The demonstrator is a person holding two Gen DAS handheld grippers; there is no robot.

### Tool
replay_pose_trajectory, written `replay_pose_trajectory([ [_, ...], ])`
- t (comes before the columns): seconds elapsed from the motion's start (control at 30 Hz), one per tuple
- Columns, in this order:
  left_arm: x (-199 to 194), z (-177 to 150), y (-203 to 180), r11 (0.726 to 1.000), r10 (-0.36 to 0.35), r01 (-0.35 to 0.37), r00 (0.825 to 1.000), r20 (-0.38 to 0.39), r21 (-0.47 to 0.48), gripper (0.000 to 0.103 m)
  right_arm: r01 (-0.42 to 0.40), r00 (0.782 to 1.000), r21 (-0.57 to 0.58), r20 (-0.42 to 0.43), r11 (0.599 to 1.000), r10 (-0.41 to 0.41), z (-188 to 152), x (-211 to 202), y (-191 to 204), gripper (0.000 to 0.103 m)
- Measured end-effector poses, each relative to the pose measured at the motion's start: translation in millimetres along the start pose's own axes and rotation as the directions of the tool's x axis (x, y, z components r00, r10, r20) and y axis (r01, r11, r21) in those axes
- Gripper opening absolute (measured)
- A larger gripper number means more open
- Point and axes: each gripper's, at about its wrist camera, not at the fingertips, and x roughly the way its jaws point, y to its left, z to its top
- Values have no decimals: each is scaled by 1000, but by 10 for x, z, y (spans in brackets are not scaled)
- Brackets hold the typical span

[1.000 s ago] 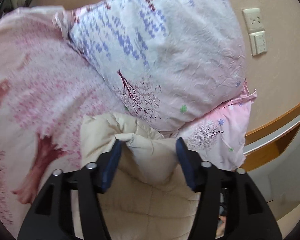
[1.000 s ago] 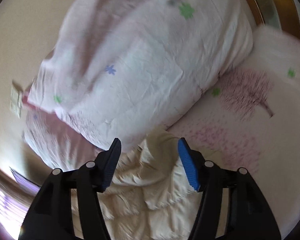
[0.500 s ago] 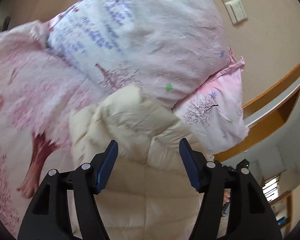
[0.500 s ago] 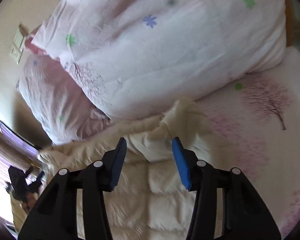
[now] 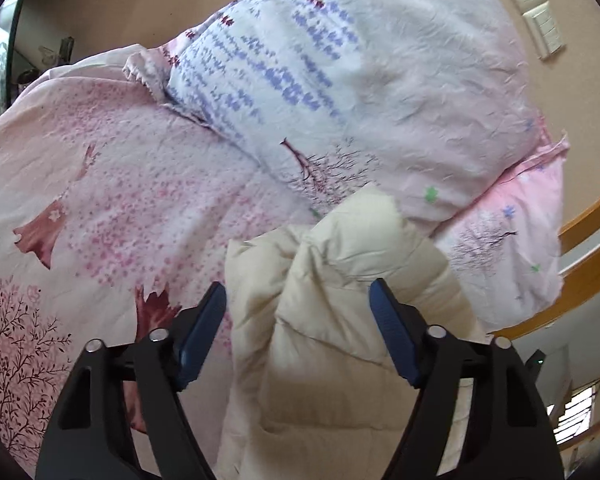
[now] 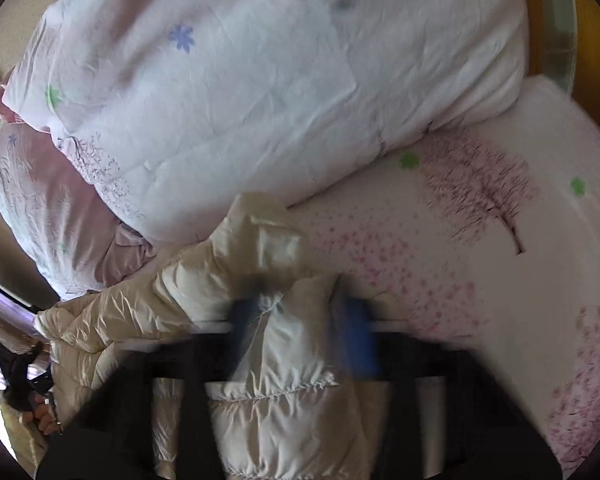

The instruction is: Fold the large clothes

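A cream puffer jacket (image 5: 352, 320) lies on a bed sheet (image 5: 100, 184) printed with pink trees, its upper end pushed up against a big pale pillow (image 5: 360, 80) that leans toward the beige wall. A second, pinker pillow (image 5: 512, 248) sits under and beside the first, next to a wooden bed frame (image 5: 588, 256). The left gripper (image 5: 298, 324) hangs over the jacket with its blue pads apart; a bunched fold of quilted cloth rises between them, and the pads do not seem to press on it. Two wall plates (image 5: 534, 8) show at the upper right of the left view. In the right view the jacket (image 6: 260, 280) runs from the pillow (image 6: 280, 80) down under the camera, with one puffy part stretching off to the left edge. The right gripper (image 6: 304, 320) is badly smeared by motion, its blue pads showing as blurs on either side of a ridge of jacket cloth; its jaws have just been closing and now stand together, pinching that ridge. The sheet (image 6: 480, 260) lies bare to the right of the jacket. At the lower left edge part of a hand (image 6: 44, 416) shows beside dark gear, too small to tell more.
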Motion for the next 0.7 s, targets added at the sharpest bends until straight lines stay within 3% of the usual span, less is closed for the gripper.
replay_pose_trajectory([
  [0.1, 108, -42, -20, 1000, -9, 9, 999, -44, 2, 39, -34, 997, 29, 64, 999, 32, -43, -107, -24, 7],
  [0.3, 186, -124, -112, 995, 76, -72, 996, -48, 71, 17, 48, 994, 38, 92, 998, -51, -105, -207, -84, 6],
  [0.57, 267, -198, -138, 972, 208, -204, 978, -28, 113, 8, 198, 980, 37, -30, 980, -197, -209, 190, -54, 6],
  [0.7, 225, -229, -200, 963, 230, -226, 973, -14, 145, 8, 249, 968, 16, -24, 968, -248, -263, 140, 14, 7],
])
